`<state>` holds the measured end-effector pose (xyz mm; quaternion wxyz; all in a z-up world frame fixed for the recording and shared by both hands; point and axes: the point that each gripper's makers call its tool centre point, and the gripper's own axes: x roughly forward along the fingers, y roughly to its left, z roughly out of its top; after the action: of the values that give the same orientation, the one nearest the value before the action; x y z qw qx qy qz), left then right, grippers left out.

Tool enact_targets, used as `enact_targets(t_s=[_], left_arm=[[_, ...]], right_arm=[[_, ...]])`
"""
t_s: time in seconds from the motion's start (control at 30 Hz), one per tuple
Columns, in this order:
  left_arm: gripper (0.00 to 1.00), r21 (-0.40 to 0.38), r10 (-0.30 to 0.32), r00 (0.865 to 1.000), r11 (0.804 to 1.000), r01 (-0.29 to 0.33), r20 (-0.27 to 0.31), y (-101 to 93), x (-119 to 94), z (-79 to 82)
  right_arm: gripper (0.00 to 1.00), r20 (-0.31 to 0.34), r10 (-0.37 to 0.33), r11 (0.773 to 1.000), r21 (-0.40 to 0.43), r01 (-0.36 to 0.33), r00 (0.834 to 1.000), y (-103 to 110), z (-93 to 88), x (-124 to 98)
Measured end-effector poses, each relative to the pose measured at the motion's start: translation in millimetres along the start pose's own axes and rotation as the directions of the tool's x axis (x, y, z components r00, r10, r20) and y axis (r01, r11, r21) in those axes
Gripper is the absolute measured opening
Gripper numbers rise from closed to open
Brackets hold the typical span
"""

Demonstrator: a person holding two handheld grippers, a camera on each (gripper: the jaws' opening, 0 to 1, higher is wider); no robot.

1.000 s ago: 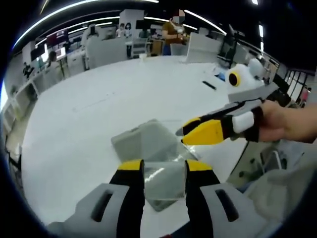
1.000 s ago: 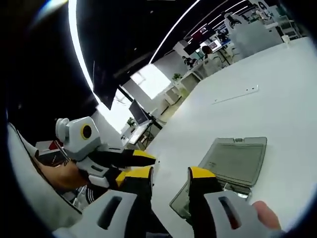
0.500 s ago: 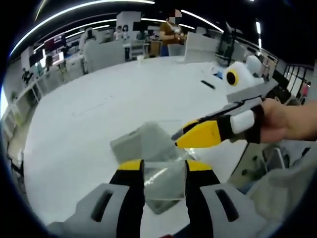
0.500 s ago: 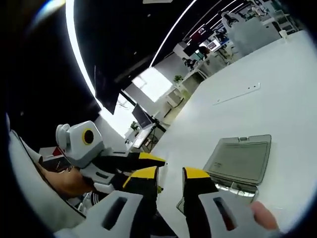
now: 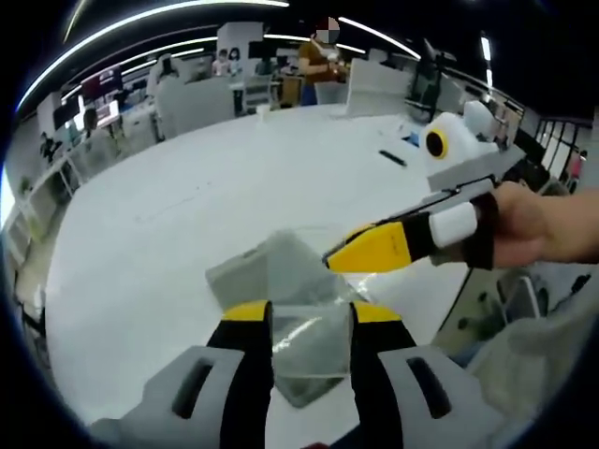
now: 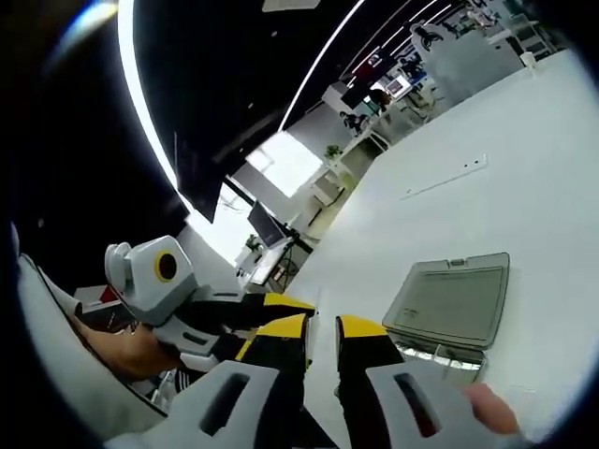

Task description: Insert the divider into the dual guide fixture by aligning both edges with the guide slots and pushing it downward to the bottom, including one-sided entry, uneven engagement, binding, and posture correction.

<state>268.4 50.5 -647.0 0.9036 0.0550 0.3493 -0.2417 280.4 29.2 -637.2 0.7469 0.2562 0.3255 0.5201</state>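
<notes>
Bright ceiling light strips (image 5: 168,11) bend hard with fisheye distortion; the white worktop (image 5: 187,215) glares, a window (image 6: 281,159) blows out, and everything looks soft.

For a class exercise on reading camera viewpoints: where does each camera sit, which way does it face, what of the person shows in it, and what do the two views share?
Left gripper view: rides on the left gripper, looking along it over the clear plastic box on the white table; a hand holds the right gripper, entering from the right.
Right gripper view: rides on the right gripper, tilted, facing the box; a hand holds the left gripper; a fingertip shows.
Shared: box, table, both grippers.
</notes>
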Motion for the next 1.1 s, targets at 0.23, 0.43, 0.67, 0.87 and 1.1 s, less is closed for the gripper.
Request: enact_targets(t_s=[0.23,0.43,0.67,0.87,1.1], left_arm=[[0.28,-0.026,-0.028,1.0,0.999,0.028,0.006,0.7,0.6,-0.2],[0.28,-0.107,-0.105,0.993,0.988,0.11,0.046,2.2,0.3,3.5],[0.28,-0.189,-0.161,0.982,0.966,0.177,0.095,6.4,-1.1,8.1],[0.28,-0.217,-0.221,0.967,0.945,0.245,0.13,-0.9,-2.5,8.5],[0.28,-0.259,-0.283,0.944,0.912,0.319,0.169,-9.0,-4.8,7.7]], right_arm=[[0.16,-0.005,0.015,1.0,-0.017,-0.015,1.0,-0.1,-0.6,-1.8],[0.24,-0.017,0.032,0.999,-0.038,-0.032,0.999,-2.7,-1.6,-5.7],[0.3,-0.027,0.052,0.997,-0.054,-0.054,0.998,-5.3,-0.8,-9.0],[0.36,-0.047,0.088,0.994,-0.068,-0.091,0.995,-0.5,-1.7,-10.5],[0.36,-0.064,0.112,0.989,-0.088,-0.117,0.992,3.0,-1.3,-12.4]])
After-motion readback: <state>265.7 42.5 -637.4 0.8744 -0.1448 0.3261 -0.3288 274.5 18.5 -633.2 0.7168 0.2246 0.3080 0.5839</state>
